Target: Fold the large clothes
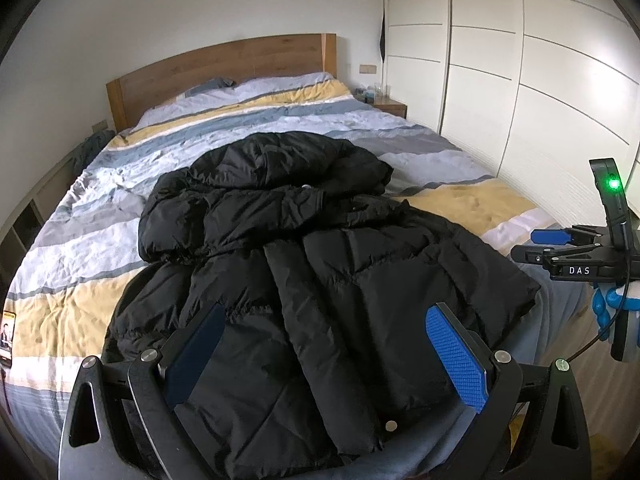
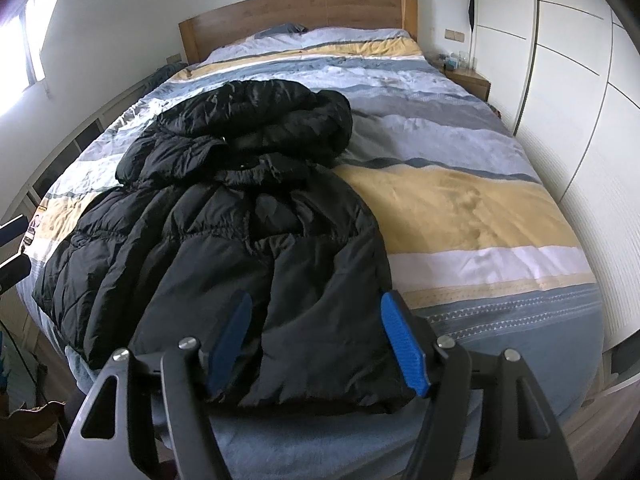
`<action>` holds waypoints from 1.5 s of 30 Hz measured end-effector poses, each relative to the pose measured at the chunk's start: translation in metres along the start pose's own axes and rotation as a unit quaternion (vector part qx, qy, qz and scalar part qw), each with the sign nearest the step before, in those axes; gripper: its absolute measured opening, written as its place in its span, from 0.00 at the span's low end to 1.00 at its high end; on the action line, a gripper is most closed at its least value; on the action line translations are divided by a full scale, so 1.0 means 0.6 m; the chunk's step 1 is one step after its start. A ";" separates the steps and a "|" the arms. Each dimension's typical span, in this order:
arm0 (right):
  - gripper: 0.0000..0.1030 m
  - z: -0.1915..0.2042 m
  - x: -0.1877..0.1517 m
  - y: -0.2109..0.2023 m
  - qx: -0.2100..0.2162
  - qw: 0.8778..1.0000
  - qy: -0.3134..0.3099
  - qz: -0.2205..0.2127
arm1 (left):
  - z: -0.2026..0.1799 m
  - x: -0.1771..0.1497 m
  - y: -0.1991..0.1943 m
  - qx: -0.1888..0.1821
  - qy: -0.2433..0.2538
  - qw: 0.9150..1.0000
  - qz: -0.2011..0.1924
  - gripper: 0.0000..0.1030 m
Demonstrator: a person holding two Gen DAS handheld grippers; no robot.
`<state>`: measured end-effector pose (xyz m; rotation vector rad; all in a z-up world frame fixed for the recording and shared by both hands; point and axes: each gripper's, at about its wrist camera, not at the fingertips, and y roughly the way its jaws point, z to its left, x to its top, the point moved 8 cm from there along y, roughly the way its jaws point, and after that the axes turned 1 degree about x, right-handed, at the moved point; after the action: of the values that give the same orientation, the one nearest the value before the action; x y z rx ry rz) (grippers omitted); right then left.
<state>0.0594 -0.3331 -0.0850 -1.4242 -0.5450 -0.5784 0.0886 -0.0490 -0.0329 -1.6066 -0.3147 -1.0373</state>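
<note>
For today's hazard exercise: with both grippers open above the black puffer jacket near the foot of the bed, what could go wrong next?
1. The black puffer jacket lies bunched, hood heaped over the body; folding now may trap lumps.
2. Its hem reaches the foot edge of the bed, so a tug might slide it off.
3. The left gripper and right gripper may pinch only slippery shell fabric.

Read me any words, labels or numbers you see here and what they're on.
"DAS": white letters on the black body of the right gripper, seen in the left wrist view.
Screen at the bed's left edge: too small to read.
Black jacket: no readable label.
</note>
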 end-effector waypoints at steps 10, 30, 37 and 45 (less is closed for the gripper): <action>0.65 -0.007 -0.006 0.024 -0.002 1.000 0.008 0.014 | 0.002 -0.007 0.028 -0.005 -0.002 1.000 0.016 0.97; 0.75 -0.033 -0.012 0.048 -0.013 0.999 0.023 0.026 | 0.007 -0.016 0.048 -0.001 -0.003 0.999 0.031 0.97; 0.79 -0.053 -0.022 0.057 -0.020 0.999 0.038 0.031 | 0.010 -0.020 0.056 0.003 -0.004 0.999 0.037 0.97; 0.84 -0.073 -0.032 0.068 -0.024 0.998 0.053 0.038 | 0.017 -0.026 0.062 0.010 -0.002 0.999 0.045 0.97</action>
<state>0.0722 -0.3736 -0.1312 -1.4451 -0.3925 -0.6054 0.1097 -0.0472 -0.0689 -1.5913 -0.2533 -0.9598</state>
